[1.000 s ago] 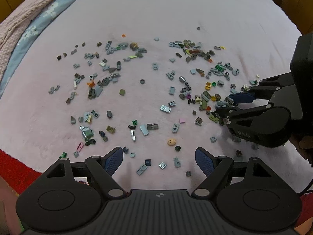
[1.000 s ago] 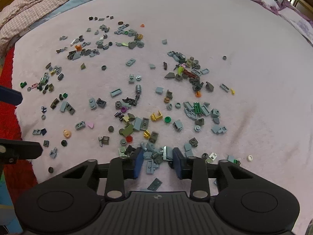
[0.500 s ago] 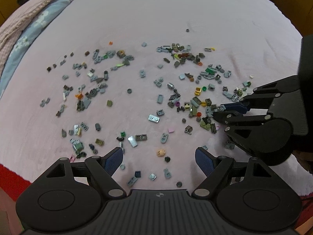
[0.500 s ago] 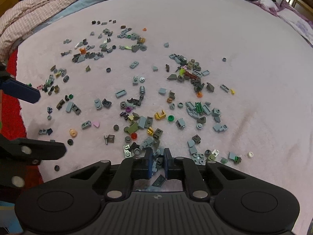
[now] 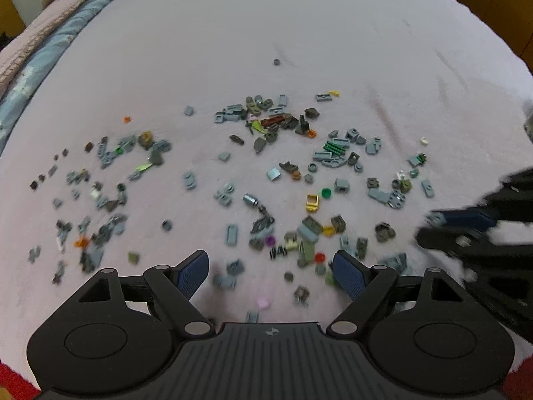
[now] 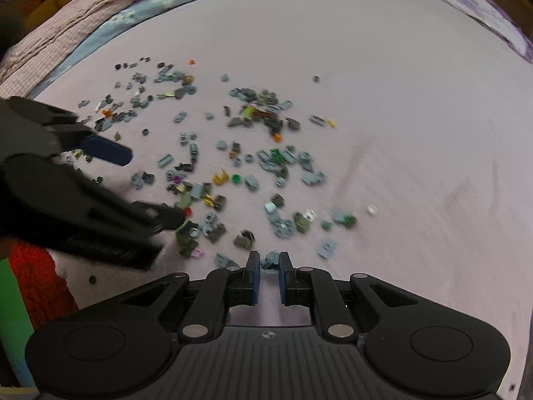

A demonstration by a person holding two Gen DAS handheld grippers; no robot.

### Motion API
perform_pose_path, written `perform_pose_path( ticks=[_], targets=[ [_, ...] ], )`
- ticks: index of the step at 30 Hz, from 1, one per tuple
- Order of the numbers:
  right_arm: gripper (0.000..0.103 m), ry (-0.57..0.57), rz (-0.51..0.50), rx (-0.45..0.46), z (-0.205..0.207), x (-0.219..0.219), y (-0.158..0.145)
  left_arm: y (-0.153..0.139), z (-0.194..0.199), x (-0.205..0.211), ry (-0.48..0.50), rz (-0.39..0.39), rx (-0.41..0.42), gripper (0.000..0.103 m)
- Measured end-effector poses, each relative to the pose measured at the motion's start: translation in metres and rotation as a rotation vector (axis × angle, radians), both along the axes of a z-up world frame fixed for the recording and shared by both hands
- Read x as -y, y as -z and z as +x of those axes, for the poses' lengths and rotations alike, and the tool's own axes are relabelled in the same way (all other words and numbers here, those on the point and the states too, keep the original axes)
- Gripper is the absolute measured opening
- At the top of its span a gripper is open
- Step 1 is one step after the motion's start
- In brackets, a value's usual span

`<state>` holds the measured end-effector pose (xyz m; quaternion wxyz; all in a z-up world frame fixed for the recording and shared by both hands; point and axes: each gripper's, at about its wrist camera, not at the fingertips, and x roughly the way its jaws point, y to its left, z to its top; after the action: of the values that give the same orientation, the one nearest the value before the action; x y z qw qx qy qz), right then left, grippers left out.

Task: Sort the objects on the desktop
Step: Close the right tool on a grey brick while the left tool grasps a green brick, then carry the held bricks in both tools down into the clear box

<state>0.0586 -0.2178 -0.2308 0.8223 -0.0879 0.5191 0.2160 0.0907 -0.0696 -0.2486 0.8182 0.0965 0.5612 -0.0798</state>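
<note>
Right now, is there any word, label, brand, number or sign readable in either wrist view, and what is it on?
No readable text in either view.
Left gripper: only a small round crosshair mark on its body, no letters.
Right gripper: the same kind of mark, no letters.
Small bricks on the pink blanket: any print is too small and blurred to tell.
</note>
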Motion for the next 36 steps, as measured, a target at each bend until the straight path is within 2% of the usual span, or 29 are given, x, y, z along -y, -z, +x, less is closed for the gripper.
perform_pose_path(
  ticks=[4,7,12,14,16,17,26,36],
  targets=[
    [0.012,0.03,0.009,-0.005,-0.002,0.008,-0.001,0.014,0.01,0.005,-0.012,-0.03,-0.037,0.083],
    [0.012,0.047,0.016,-0.007,-0.002,0.012,-0.002,0.02,0.009,0.011,-0.005,-0.034,-0.03,0.077],
    [0.012,0.071,0.032,-0.01,-0.001,0.018,-0.003,0.019,0.003,0.02,0.038,-0.047,-0.008,0.051],
    [0.012,0.078,0.038,-0.013,0.0,0.018,-0.003,0.018,0.0,0.023,0.057,-0.053,0.0,0.032],
    [0.012,0.079,0.042,-0.013,0.001,0.018,-0.003,0.017,-0.001,0.026,0.066,-0.06,0.004,0.019],
    [0.012,0.078,0.043,-0.013,0.001,0.018,-0.004,0.017,-0.001,0.027,0.067,-0.064,0.005,0.016],
    [0.012,0.077,0.068,0.003,0.001,0.018,-0.014,0.0,-0.006,0.023,0.053,-0.099,0.017,0.015],
    [0.012,0.114,0.1,0.049,-0.004,0.031,-0.049,-0.055,-0.009,0.042,0.066,-0.136,0.07,0.015]
  ],
)
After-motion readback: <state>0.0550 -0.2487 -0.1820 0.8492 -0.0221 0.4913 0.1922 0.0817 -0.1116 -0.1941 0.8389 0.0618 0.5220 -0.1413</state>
